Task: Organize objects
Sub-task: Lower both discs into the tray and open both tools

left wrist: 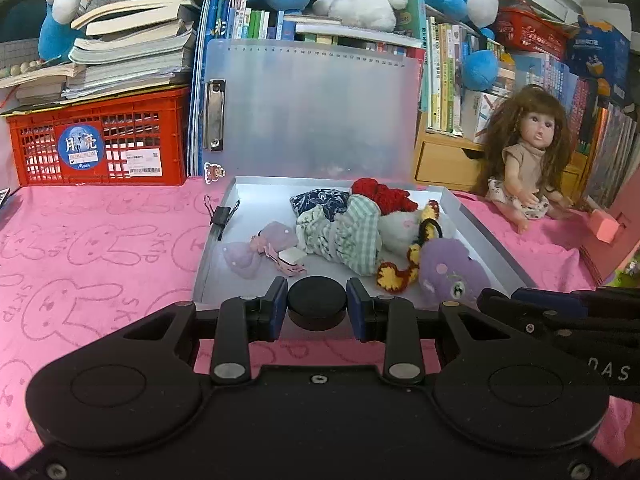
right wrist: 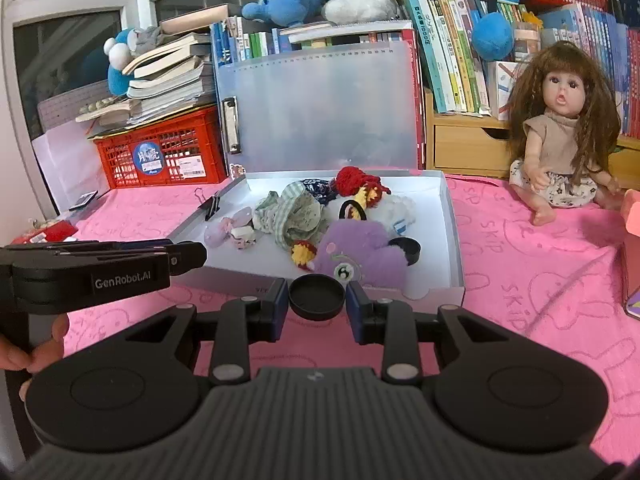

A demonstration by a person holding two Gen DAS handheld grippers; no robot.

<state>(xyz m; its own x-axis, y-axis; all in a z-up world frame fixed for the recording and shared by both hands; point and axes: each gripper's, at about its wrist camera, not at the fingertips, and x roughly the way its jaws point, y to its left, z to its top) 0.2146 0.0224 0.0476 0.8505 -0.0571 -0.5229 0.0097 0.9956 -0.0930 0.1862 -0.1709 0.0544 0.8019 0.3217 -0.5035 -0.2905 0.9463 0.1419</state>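
My left gripper (left wrist: 317, 307) is shut on a black round lid (left wrist: 317, 307) at the near edge of the open white box (left wrist: 486, 232). My right gripper (right wrist: 317, 297) is shut on a black round cap (right wrist: 317, 297), open side up, just in front of the box (right wrist: 450, 216). The box holds a purple plush (left wrist: 452, 270), a checked cloth bundle (left wrist: 352, 236), a red yarn toy (left wrist: 380, 194), a lilac bow (left wrist: 256, 248) and a crocheted yellow piece (left wrist: 396, 276). Another black cup (right wrist: 406, 250) lies in the box beside the purple plush (right wrist: 360, 258).
A doll (left wrist: 524, 160) sits right of the box on the pink towel (left wrist: 100, 248). A red crate (left wrist: 100, 140) under stacked books stands at the back left. Bookshelves and plush toys line the back. A binder clip (left wrist: 222, 214) grips the box's left wall. A pink block (left wrist: 606, 226) lies at the far right.
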